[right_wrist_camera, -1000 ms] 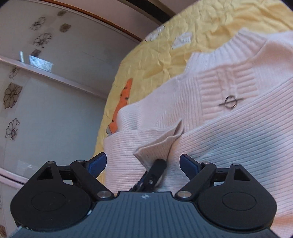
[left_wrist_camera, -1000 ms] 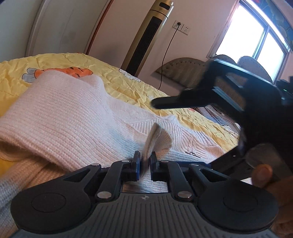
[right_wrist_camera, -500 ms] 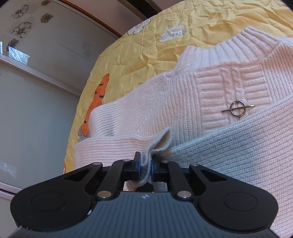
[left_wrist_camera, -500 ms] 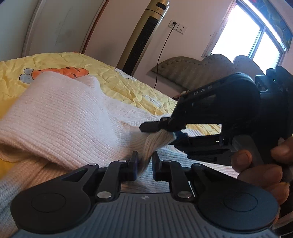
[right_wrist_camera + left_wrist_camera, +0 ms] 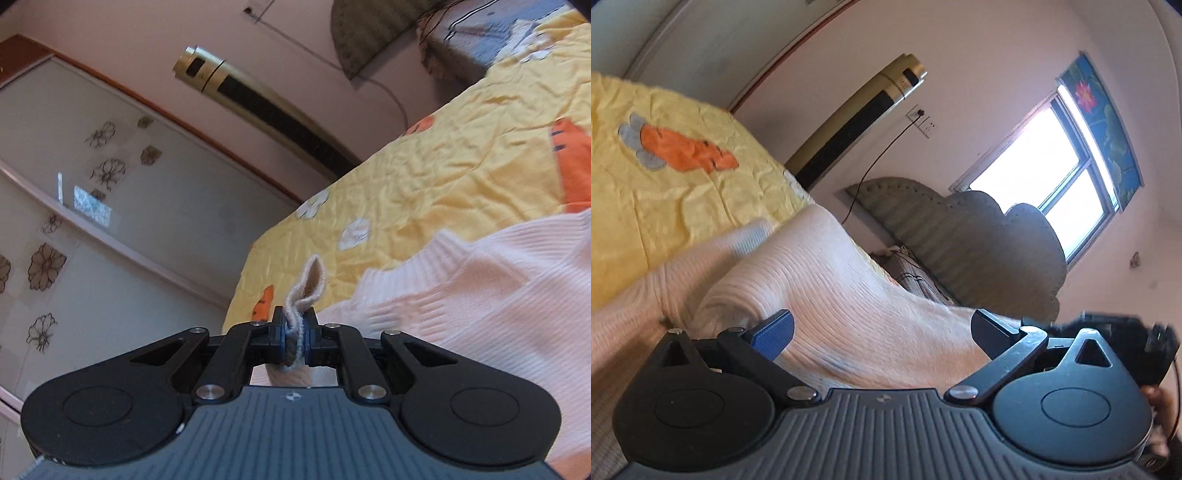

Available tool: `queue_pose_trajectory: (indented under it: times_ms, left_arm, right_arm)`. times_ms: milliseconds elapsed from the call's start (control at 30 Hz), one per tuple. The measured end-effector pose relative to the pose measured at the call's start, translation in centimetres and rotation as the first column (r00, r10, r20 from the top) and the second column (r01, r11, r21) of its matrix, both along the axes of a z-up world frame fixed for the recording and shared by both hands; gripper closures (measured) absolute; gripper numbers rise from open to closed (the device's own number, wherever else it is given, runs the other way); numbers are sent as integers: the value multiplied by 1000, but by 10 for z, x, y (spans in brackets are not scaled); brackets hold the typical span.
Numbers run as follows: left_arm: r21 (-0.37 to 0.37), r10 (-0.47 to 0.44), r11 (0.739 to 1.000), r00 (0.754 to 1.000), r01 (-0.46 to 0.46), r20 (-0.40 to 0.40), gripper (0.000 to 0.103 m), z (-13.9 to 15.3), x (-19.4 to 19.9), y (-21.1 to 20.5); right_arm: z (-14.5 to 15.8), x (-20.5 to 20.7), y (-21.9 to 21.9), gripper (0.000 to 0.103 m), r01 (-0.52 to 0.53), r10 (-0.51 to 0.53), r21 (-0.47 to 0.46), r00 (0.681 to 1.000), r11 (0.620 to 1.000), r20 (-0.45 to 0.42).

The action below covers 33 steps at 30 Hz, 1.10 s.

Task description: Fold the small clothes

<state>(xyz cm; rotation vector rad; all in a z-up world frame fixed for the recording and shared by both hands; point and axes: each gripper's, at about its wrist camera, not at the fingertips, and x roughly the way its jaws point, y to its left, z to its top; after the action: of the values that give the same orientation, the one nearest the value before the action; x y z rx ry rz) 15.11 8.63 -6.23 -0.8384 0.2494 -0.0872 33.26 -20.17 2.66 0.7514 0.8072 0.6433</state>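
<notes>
A: Where is the sweater (image 5: 857, 317) lying?

B: On the bed, spread over the yellow bedspread (image 5: 683, 192). Seen from the left wrist, it bulges up in a ribbed, pale pink fold just in front of the gripper, and the orange cartoon print (image 5: 690, 149) on the bedspread sits beyond the sweater, toward the wall.

A: And the left gripper (image 5: 882, 332)?

B: Its fingers (image 5: 774, 334) are released and spreading apart at this moment. The sweater's fold rises in the gap between them, but the pads do not press on it.

A: What about the right gripper (image 5: 295, 338)?

B: Clenched. Its fingers (image 5: 279, 334) are pinched on a small edge of the sweater (image 5: 480, 314), and a narrow loop of the knit sticks up above the tips. The rest of the sweater trails off to the right of that gripper, its ribbed edge lying on the bedspread (image 5: 443, 166).

A: Is the right gripper visible from the left side?

B: Only partly: a blurred black shape at the right edge, past the sweater, with a bit of the person's hand (image 5: 1161, 402) below it.

A: Anything else around the bed?

B: A tall gold and black tower fan (image 5: 266, 99) stands beyond the bed against the wall, next to a wardrobe (image 5: 92, 192) with flower-patterned panels. A padded headboard (image 5: 960, 236) stands at the bed's far end, under a bright window (image 5: 1045, 181).
</notes>
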Motion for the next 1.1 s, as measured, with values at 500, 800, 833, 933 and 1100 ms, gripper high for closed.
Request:
queue_pose_trajectory:
  times_ms: [500, 800, 833, 933, 1100]
  left_arm:
    - [-181, 71, 977, 974, -111, -213, 0, 4, 1, 26]
    - [-241, 87, 953, 926, -186, -368, 2, -8, -4, 41]
    - [-206, 110, 957, 916, -202, -386, 6, -7, 1, 40]
    - [-130, 172, 957, 868, -260, -467, 74, -10, 18, 41]
    - [-56, 202, 963, 841, -265, -503, 88, -11, 25, 39]
  right_arm:
    - [-105, -12, -107, 89, 168, -167, -6, 974, 986, -154]
    - [-123, -10, -113, 81, 114, -116, -22, 972, 993, -202]
    - [-126, -12, -115, 80, 111, -111, -10, 973, 994, -201]
    - [-124, -15, -111, 76, 92, -93, -15, 979, 996, -179]
    - [-112, -16, -102, 87, 49, -68, -123, 986, 991, -154]
